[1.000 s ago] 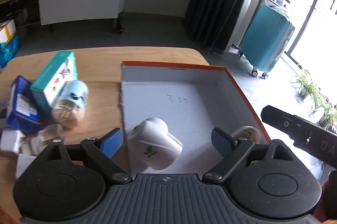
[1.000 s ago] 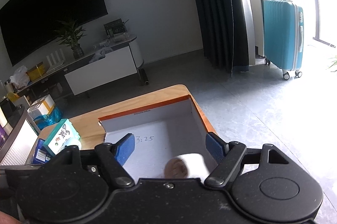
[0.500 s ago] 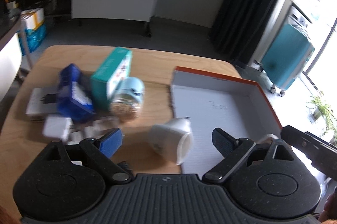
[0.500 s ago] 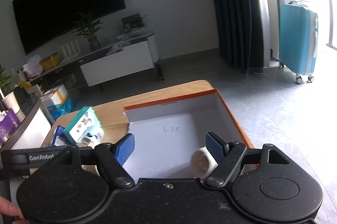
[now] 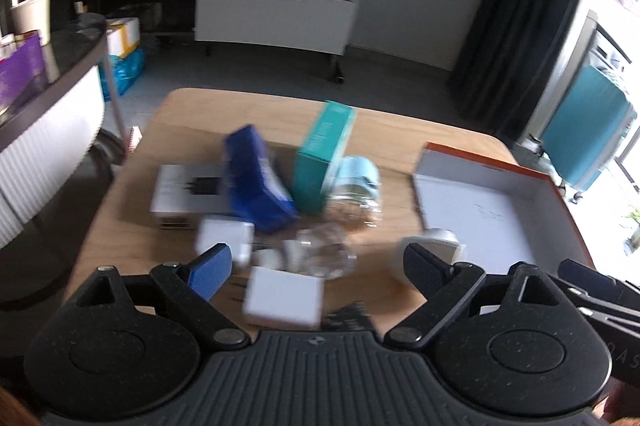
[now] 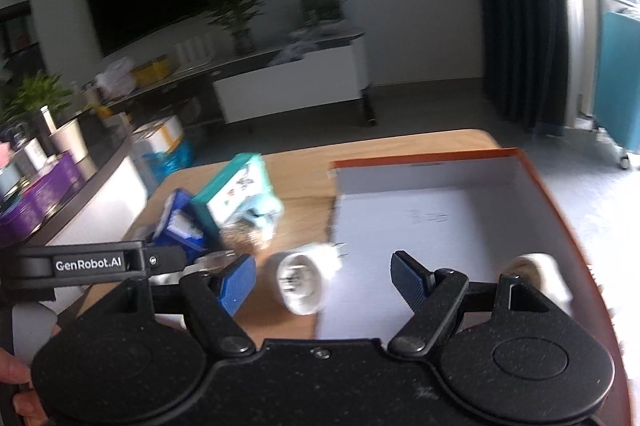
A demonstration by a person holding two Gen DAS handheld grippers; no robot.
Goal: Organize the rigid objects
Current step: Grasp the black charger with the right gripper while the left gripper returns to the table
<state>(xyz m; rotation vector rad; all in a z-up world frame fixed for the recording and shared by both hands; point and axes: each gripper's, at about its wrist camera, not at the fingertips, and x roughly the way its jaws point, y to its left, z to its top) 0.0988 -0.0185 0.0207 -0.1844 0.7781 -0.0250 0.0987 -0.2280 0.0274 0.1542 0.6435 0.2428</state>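
Standing on the wooden table [image 5: 168, 129], the orange-rimmed box [image 6: 536, 177] is the thing to steer by. A white tape roll [image 6: 538, 276] lies inside it at its near right corner, and a white plug adapter [image 6: 306, 280] rests tipped on its side over the box's near left edge, half on the table. Left of the box sits the clutter: a teal carton [image 5: 322, 153], a pale-blue-lidded jar [image 5: 356, 185] against it, a blue packet [image 5: 256, 181], a flat white box [image 5: 188, 193], and white chargers [image 5: 284, 298] nearest the left gripper [image 5: 316, 266]. Its jaws have just been opening and stand wide, holding nothing, over the chargers. The right gripper [image 6: 324, 278] hangs by the box's left edge, jaws wide and empty, the adapter just beyond them. Everything is blurred.
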